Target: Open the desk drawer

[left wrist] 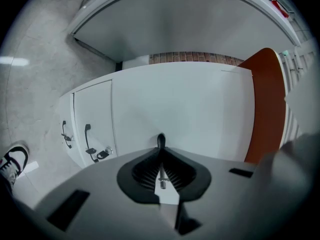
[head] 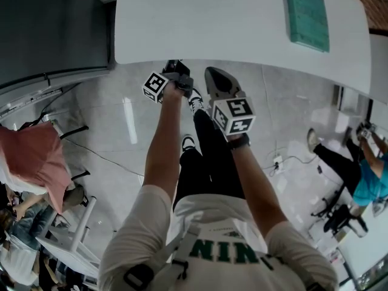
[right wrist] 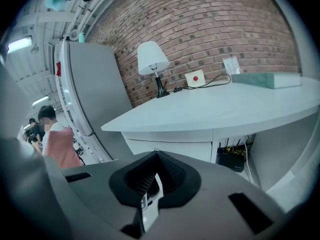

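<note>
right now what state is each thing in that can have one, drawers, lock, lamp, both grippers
desk drawer: closed, front flush under the desktop
lower drawers: closed
key: in the lock
left gripper: shut on the thin black drawer handle
right gripper: jaws together, empty, short of the desk
lamp: upright, looks unlit

1. Head cam: looks steeply down onto white desk (head: 242,29) + floor (head: 109,102).
2. Left gripper cam: rolled sideways, v. close to desk front.
3. Right gripper cam: farther back, faces desk; desk is in all 3.
</note>
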The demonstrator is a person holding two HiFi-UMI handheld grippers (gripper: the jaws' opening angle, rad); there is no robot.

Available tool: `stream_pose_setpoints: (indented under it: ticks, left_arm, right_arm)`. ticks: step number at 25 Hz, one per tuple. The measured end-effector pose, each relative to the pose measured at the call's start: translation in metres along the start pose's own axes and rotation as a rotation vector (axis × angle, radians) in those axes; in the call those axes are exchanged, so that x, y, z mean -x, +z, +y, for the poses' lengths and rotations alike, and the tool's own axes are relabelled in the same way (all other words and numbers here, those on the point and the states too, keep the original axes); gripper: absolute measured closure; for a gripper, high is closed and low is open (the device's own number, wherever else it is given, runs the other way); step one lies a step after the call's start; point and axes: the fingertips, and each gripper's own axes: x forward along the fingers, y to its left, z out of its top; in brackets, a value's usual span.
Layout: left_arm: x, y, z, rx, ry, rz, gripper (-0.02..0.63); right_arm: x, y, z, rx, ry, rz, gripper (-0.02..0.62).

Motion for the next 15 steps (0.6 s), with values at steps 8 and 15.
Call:
stream_pose_setpoints:
  ticks: [8,15]
  left_arm:
    - [0.0,0.0,0.0,0.011,0.024,0.002,0.589]
    - [0.007,-0.003,0.001,0.017,0.048,0.017,0.589]
  right_arm:
    - [0.002,-0.007,-0.007,-0.053,-0.031,0.011,0.597]
    - [0.008,-0.006,-0.011,-0.097,-0.057,0.004,0.597]
